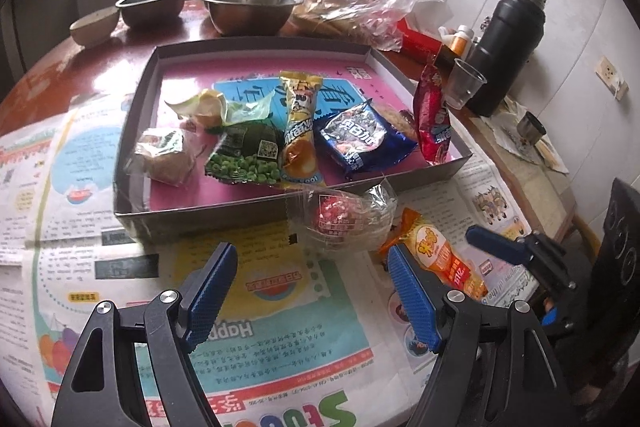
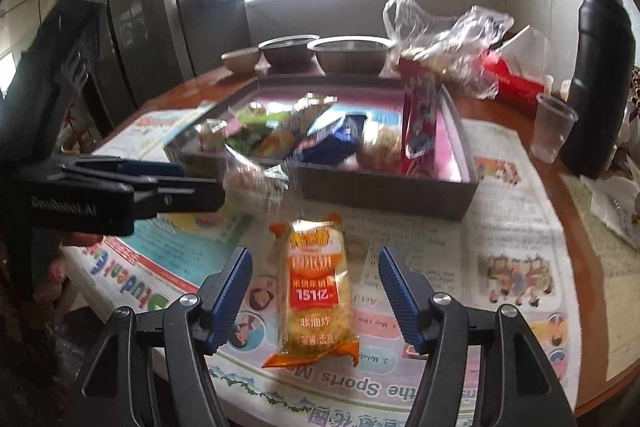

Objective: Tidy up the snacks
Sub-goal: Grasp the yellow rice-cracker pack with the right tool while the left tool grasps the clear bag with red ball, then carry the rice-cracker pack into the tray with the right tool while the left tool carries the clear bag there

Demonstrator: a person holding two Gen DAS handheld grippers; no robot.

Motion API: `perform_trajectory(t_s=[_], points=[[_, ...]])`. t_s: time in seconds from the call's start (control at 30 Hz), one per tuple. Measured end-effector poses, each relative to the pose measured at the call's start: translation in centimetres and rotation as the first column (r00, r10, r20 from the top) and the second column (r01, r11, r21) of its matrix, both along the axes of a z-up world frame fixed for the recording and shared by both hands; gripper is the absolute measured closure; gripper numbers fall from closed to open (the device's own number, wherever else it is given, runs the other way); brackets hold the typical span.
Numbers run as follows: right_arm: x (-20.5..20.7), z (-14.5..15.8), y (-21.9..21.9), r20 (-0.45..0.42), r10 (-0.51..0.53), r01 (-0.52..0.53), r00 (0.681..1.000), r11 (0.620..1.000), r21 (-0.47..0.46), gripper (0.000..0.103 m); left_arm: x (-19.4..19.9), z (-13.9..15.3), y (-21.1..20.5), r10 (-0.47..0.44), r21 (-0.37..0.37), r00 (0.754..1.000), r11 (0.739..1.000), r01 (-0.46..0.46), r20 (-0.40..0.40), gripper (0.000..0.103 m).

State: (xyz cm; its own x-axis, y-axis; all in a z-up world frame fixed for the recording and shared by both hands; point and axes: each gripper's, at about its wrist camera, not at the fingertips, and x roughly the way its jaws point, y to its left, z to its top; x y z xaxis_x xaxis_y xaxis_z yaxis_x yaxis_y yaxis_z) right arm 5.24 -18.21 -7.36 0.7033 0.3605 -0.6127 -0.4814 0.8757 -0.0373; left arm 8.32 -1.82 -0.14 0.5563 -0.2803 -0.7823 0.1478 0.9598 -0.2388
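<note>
A grey box (image 1: 248,215) on the newspaper holds several snack packs: green peas (image 1: 244,155), a yellow pack (image 1: 300,123), a blue pack (image 1: 360,139), and a red pack (image 1: 434,115) leaning on its right wall. In front of the box lies a clear-wrapped snack with a red label (image 1: 348,223); my left gripper (image 1: 311,251) stands open just short of it, with nothing between its pads. An orange packet (image 2: 316,291) lies flat on the paper. My right gripper (image 2: 315,259) is open astride it, with a gap on both sides. In the right wrist view the left gripper (image 2: 202,183) points at the clear-wrapped snack (image 2: 252,179).
Behind the box stand two steel bowls (image 1: 248,7), a small bowl (image 1: 94,25) and a crumpled plastic bag (image 1: 352,7). At the right are a black flask (image 1: 508,43), a plastic cup (image 1: 464,87) and a red carton (image 1: 416,43). The round table's edge (image 2: 600,387) curves close at the right.
</note>
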Motion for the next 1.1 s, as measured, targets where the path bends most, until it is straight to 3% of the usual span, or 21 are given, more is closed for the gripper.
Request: perform_trajectory(t_s=[0.33,0.57,0.93,1.0,1.03,1.1], points=[[0.6,-2.2,1.6,-0.003,0.038,-0.038,0.999,0.997,-0.072,0.039,1.3,-1.4,-0.2,-0.005,-0.026,0.999,1.000,0.004,-0.035,0.024],[0.2,-2.4,2.0,0.027,0.073,-0.071,0.997,0.993,-0.092,0.063,1.9,-1.9,-0.6,-0.008,-0.042,0.999,0.999,0.006,-0.050,0.024],[0.9,-2.2,0.5,0.020,0.030,-0.028,0.999,0.996,-0.083,0.065,3.2,-2.6,-1.2,0.017,-0.122,0.997,0.992,-0.025,-0.070,0.024],[1.1,-2.1,0.3,0.022,0.023,-0.021,0.999,0.996,-0.084,0.065,3.4,-2.7,-0.9,0.030,-0.154,0.997,0.987,-0.042,-0.075,0.029],[1.2,-2.1,0.2,0.022,0.021,-0.019,1.000,0.996,-0.083,0.065,3.3,-2.7,-0.9,0.033,-0.156,0.997,0.987,-0.044,-0.072,0.037],[1.3,-2.1,0.0,0.021,0.013,-0.011,1.000,0.997,-0.076,0.065,3.3,-2.7,-1.0,0.021,-0.161,0.997,0.986,-0.032,-0.072,0.041]])
